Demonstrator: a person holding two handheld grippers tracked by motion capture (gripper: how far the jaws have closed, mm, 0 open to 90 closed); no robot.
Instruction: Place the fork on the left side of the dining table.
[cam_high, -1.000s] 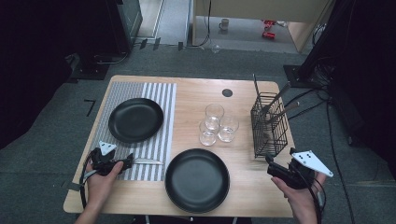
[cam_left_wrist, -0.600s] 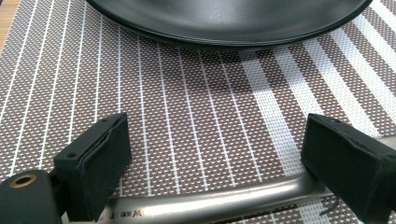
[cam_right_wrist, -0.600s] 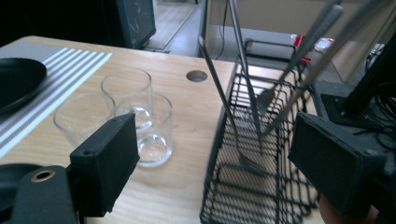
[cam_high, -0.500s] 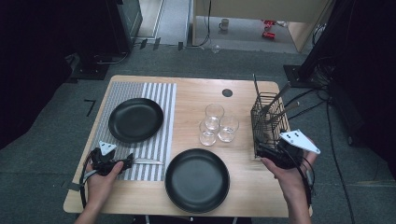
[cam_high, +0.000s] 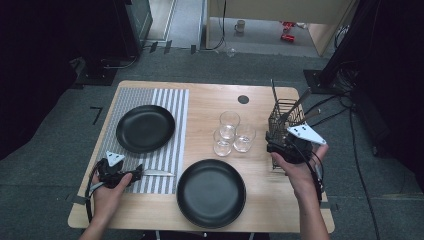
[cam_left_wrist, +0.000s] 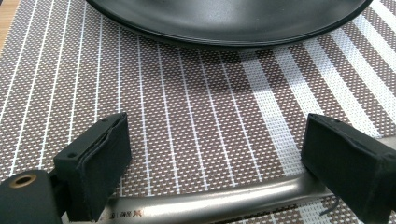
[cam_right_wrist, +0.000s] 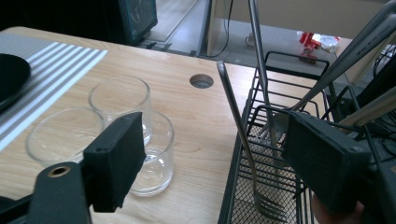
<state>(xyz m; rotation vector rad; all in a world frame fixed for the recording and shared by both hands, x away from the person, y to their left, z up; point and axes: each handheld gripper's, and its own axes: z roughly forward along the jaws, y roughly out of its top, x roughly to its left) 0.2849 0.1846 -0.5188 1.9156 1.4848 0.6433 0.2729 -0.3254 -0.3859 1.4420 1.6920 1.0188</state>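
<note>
While our left hand-held gripper (cam_high: 136, 172) rests open over the laid knife (cam_high: 159, 173), our right hand-held gripper (cam_right_wrist: 219, 154), closing but empty, nears the fork (cam_right_wrist: 243, 140); setting remains.

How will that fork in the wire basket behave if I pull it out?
The fork looks like stiff, smooth metal, so it may slip between pads. It leans loosely against the wire basket, so it could rattle or snag on the other cutlery.

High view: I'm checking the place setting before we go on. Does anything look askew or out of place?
Nothing is spilled or broken. The silver table knife lies crosswise on the striped grey placemat, below the black round plate. The second black plate sits on bare wood with no mat.
</note>
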